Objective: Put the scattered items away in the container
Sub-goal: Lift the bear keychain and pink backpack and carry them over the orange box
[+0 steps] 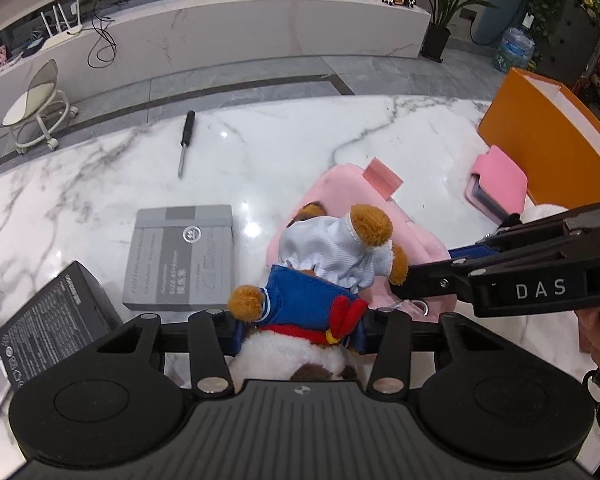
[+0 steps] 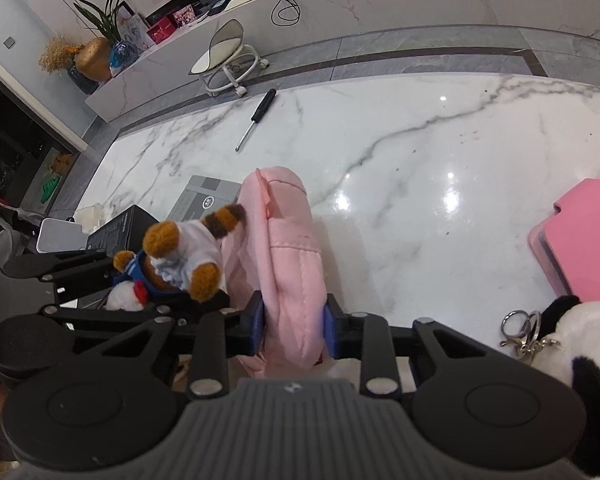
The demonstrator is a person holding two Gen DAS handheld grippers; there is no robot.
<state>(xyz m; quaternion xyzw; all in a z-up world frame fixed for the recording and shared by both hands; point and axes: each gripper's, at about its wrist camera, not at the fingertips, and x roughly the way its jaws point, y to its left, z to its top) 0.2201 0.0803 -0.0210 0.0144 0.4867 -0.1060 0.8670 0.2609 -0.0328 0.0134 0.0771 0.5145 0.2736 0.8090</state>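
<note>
My left gripper (image 1: pixel 300 330) is shut on a plush toy (image 1: pixel 320 276) with brown paws, a blue top and white shorts, held upside down over the marble table (image 1: pixel 260 152). The toy also shows in the right wrist view (image 2: pixel 168 264). My right gripper (image 2: pixel 294 326) is shut on the edge of a pink fabric pouch (image 2: pixel 280 240), right beside the toy. The pouch lies behind the toy in the left wrist view (image 1: pixel 340 188). The right gripper's arm (image 1: pixel 520 276) reaches in from the right.
A screwdriver (image 1: pixel 186 140) lies far on the table. A grey box (image 1: pixel 180 256) and a black box (image 1: pixel 56 320) sit at the left. An orange box (image 1: pixel 540 136) and a pink case (image 1: pixel 500 184) are at the right. A panda plush with keyring (image 2: pixel 580 336) lies at the right.
</note>
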